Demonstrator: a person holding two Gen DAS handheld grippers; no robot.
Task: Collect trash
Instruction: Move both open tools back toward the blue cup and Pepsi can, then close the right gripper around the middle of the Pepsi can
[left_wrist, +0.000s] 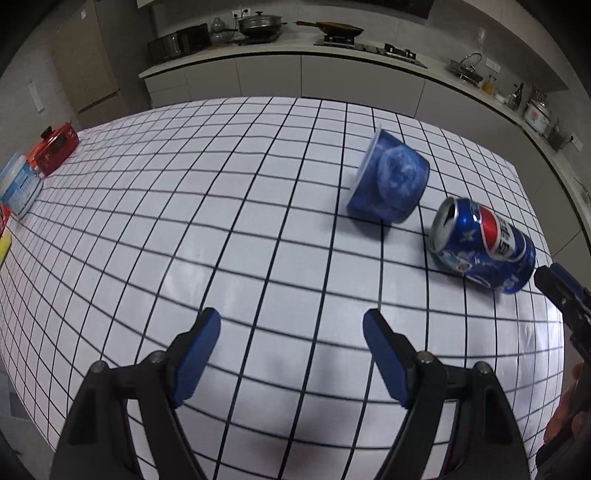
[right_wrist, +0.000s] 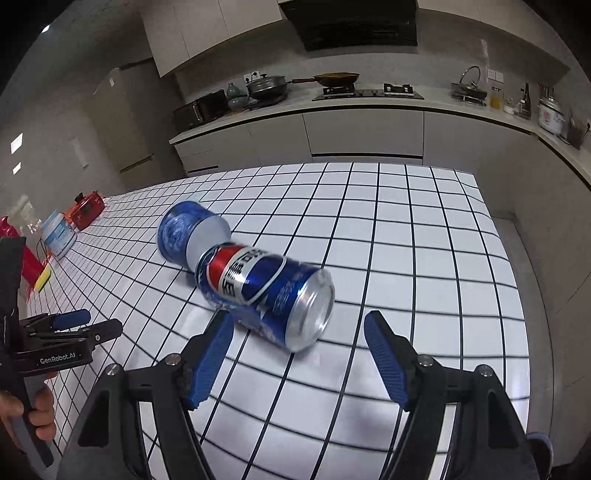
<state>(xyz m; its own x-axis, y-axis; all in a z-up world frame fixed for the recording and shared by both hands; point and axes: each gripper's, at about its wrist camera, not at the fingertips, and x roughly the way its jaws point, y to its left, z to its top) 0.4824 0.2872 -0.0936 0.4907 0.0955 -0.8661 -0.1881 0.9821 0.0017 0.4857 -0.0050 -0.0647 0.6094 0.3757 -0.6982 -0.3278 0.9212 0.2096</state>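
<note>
Grid-patterned table (left_wrist: 229, 206) with toppled cola can (left_wrist: 484, 245), blue cup (left_wrist: 391, 177) on side

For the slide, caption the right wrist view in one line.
Open right gripper nears a tipped Pepsi can lying beside a blue cup on the grid-patterned table.

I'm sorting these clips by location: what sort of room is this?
A home kitchen, most likely: a counter with a gas hob and frying pan, a range hood above, and a rice cooker further along.
</note>
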